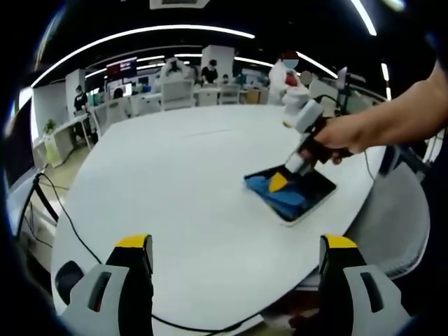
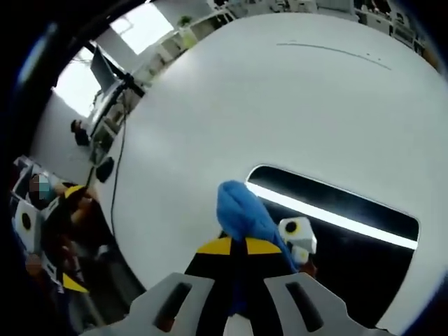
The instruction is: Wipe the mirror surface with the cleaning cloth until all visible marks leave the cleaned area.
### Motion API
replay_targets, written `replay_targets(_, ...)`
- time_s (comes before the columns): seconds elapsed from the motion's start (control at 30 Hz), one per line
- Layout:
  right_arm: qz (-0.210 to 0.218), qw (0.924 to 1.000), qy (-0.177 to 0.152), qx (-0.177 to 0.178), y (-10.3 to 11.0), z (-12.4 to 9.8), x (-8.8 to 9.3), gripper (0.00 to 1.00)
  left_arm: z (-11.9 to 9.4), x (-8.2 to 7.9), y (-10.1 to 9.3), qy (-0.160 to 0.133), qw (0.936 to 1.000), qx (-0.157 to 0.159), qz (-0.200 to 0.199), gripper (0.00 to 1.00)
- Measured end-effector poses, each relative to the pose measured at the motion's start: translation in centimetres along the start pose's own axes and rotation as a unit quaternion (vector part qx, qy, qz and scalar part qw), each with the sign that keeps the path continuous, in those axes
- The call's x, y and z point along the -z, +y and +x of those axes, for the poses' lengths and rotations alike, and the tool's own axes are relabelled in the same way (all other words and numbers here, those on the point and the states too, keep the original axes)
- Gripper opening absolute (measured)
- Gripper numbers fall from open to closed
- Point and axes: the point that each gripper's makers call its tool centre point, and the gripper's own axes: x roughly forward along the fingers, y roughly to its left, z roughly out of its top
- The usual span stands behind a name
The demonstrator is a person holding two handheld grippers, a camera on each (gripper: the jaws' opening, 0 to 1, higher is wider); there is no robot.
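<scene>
In the left gripper view, the whole white tabletop (image 1: 189,182) is seen, with an office room behind it in the upper part of the frame. The mirror (image 1: 308,198) lies flat at the right of centre, its long axis going from the upper right to the lower left of the frame. The blue cloth (image 1: 280,194) lies on its left part. A hand (image 1: 350,133) holds the right gripper (image 1: 278,182) down onto the cloth. The left gripper (image 1: 234,252) is at the bottom of the frame, above the tabletop, its fingers spread wide with nothing between them.

The right gripper view looks down closely: the mirror (image 2: 364,238) is dark and reflects a bright ceiling light as a strip. Here the right gripper (image 2: 236,246) has its fingers pressed together on the cloth (image 2: 241,210), pinching it against the mirror's left end.
</scene>
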Motion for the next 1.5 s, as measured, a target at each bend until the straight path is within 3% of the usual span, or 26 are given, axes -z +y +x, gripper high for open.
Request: replay_targets(1.5, 0.082, 0.9965, -0.006, 0.014, -9.5, -5.2, 3.6, 0.00, 1.7, -0.3, -2.5, 0.003, 0.9997, 0.023, 0.009, 0.99)
